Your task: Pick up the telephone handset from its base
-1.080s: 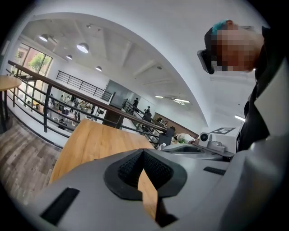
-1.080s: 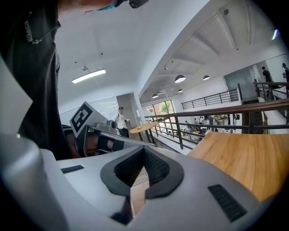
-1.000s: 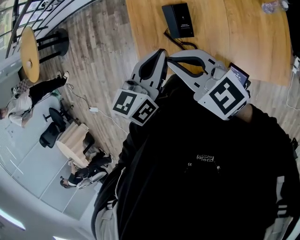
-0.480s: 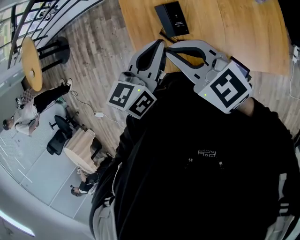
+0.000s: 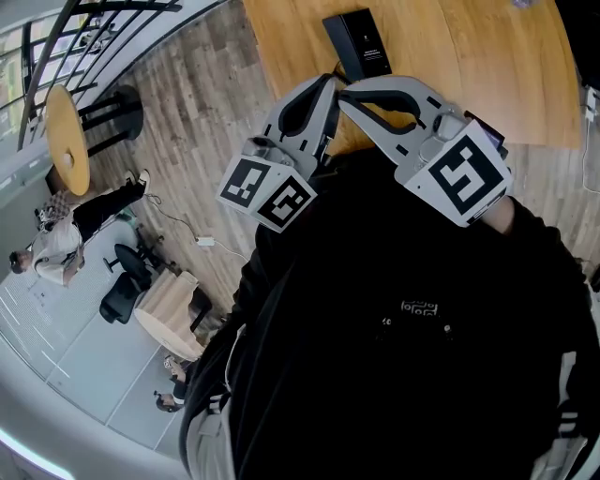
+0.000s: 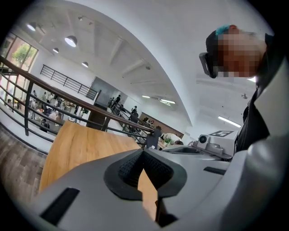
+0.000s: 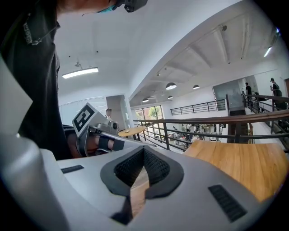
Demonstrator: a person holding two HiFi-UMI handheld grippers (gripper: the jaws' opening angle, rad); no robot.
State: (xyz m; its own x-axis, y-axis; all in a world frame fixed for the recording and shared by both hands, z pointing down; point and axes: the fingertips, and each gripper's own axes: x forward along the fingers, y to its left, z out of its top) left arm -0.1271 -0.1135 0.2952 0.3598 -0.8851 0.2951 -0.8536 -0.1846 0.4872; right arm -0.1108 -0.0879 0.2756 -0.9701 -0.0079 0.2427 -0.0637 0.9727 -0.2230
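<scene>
The black telephone [image 5: 358,42] lies on the wooden table [image 5: 478,66] at the top of the head view, its handset resting on the base. Both grippers are held close to the person's chest at the table's near edge, below the phone and apart from it. My left gripper [image 5: 326,84] is shut with nothing in it, and its pads meet in the left gripper view [image 6: 143,153]. My right gripper [image 5: 345,90] is shut and empty too, with its pads touching at the tip [image 7: 143,151]. The two gripper tips nearly touch each other.
A dark cord [image 5: 337,73] runs from the phone toward the table edge. Left of the table is plank floor, then a railing [image 5: 103,14] over a lower level with people and chairs. A round yellow table [image 5: 67,136] stands at the left.
Both grippers have risen a little in the head view and their tips sit nearer the phone. Both stay shut.
</scene>
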